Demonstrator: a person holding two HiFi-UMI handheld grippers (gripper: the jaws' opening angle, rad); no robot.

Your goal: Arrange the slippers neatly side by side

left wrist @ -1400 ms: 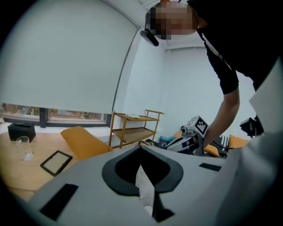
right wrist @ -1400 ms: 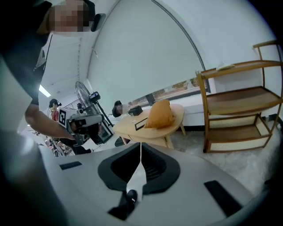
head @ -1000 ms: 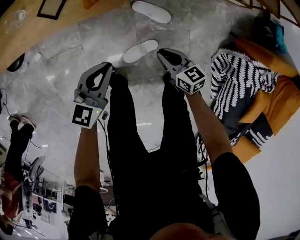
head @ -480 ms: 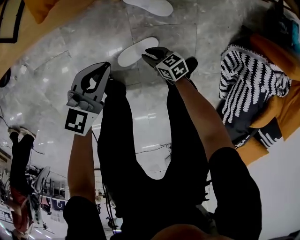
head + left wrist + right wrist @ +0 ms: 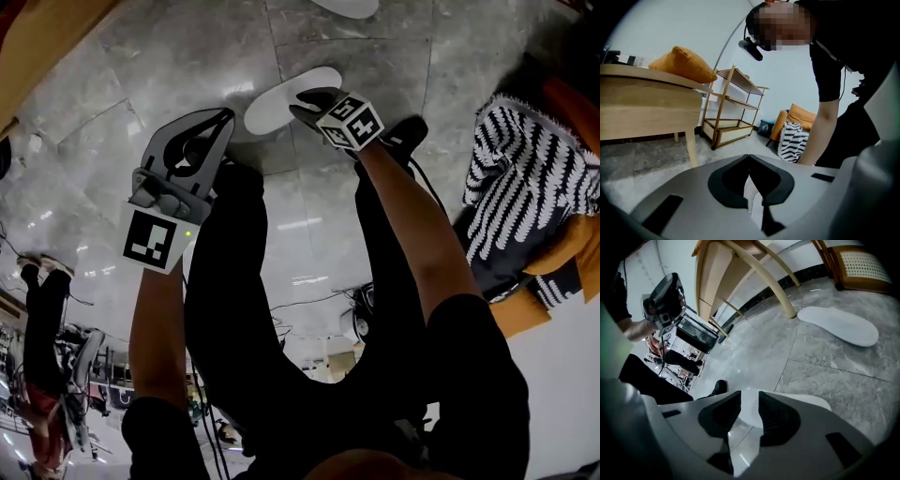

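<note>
Two slippers are unpaired — the far slipper point(image 5: 836, 324) lies near the table leg point(image 5: 787, 309), the near slipper point(image 5: 281, 98) well apart from it. The right gripper point(image 5: 750, 404), its jaws just opening, straddles the near one unclamped; the left gripper point(image 5: 749, 161) is closed, empty.

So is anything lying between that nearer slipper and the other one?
Nothing visible: only bare floor lies between the near slipper and the far slipper. The right gripper has just been opening its jaws; the near slipper shows between them, ungripped.
</note>
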